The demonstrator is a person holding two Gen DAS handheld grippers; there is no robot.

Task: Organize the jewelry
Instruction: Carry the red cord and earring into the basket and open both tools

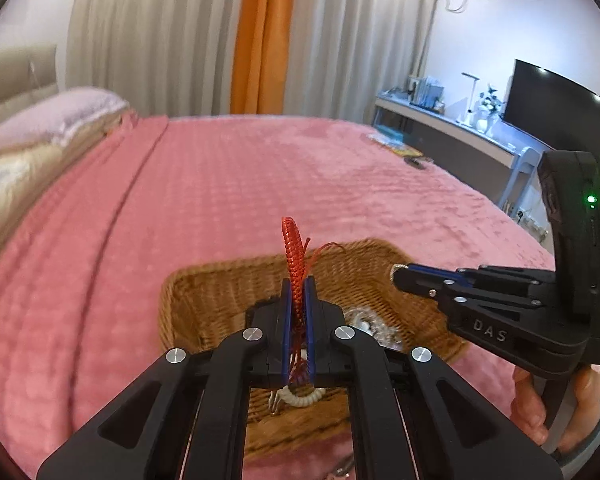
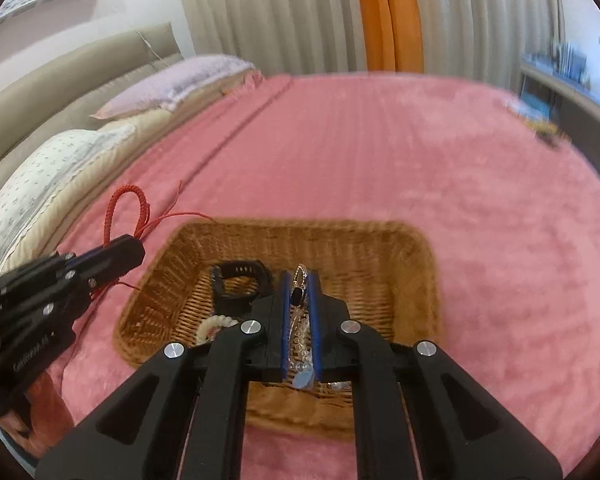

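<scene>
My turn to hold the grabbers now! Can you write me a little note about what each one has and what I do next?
Left gripper: shut on the red braided cord bracelet, held up over the wicker basket.
Right gripper: shut on a thin metal chain with a dark stone, also over the basket.
Basket sits on the pink bedspread; inside lie a black watch and a white beaded bracelet.
Done: both pieces picked up. Left: set each one down tidily; likely sort the remaining pieces too.

Below my grippers, the pink bedspread (image 2: 380,152) carries a wicker basket (image 2: 416,264); pillows (image 2: 52,176) lie far left.
</scene>
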